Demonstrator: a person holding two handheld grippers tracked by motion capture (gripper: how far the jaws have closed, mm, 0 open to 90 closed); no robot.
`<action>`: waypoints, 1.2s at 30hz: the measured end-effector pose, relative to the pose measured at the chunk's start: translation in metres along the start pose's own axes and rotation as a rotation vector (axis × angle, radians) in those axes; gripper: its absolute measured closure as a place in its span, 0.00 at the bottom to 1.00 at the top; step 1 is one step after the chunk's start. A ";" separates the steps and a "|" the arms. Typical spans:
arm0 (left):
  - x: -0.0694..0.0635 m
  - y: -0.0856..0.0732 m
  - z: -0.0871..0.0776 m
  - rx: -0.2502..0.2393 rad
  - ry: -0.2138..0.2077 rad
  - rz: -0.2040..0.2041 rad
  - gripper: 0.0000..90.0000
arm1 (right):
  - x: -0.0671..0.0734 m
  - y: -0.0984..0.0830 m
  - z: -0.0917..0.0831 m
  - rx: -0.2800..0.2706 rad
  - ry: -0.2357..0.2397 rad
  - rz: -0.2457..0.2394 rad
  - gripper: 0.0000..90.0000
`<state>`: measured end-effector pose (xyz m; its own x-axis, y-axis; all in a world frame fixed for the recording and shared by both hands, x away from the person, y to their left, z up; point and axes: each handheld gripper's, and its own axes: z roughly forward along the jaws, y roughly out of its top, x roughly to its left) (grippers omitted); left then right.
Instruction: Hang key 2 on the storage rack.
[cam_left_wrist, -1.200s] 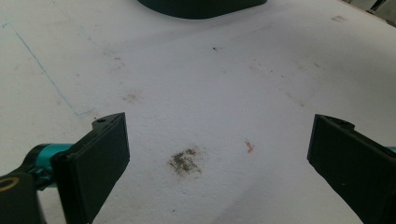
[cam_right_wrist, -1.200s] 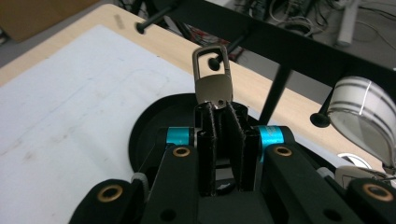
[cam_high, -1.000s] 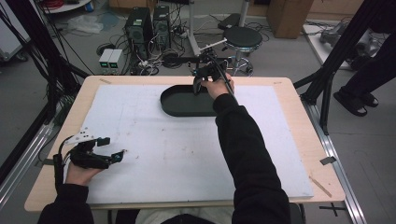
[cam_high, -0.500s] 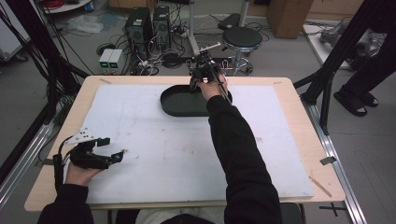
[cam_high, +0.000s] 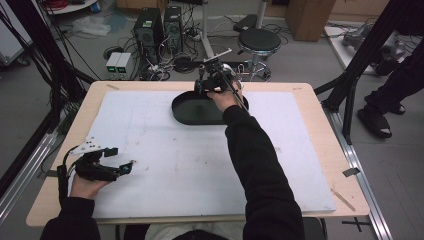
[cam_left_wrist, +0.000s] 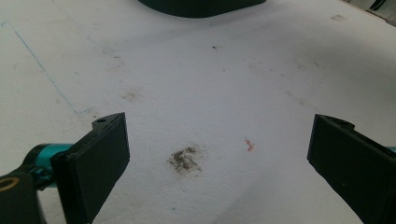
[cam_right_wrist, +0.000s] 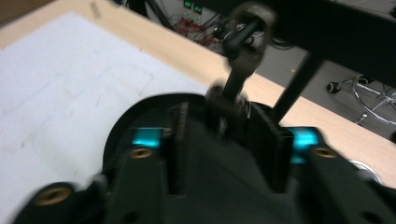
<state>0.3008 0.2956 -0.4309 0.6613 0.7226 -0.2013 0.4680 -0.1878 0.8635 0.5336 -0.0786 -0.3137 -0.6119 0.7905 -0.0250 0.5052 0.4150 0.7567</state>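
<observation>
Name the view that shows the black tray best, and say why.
The high view: the whole oval black tray lies on the white mat, below the right gripper. The left gripper view catches just its near edge at the top. The right gripper view shows its rim, blurred, behind the jaws.

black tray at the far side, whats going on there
A person holds a tool in each hand. The right tool is over the black tray; its jaws have just been opening, with a dark, blurred metal piece between them. The left tool rests open on the white mat, holding nothing.
</observation>
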 end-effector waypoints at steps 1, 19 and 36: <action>0.000 0.000 0.000 0.001 0.002 0.002 0.07 | 0.001 0.000 0.000 0.007 0.001 -0.010 0.52; 0.000 0.000 0.000 0.007 0.001 -0.001 0.07 | 0.000 -0.037 -0.017 0.046 0.081 -0.001 0.01; -0.001 0.000 0.001 0.011 0.003 -0.001 0.07 | -0.014 -0.070 -0.061 -0.005 0.082 0.036 0.01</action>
<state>0.3005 0.2946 -0.4312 0.6592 0.7248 -0.2006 0.4750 -0.1945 0.8582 0.4701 -0.1462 -0.3268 -0.6410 0.7656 0.0555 0.5250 0.3845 0.7593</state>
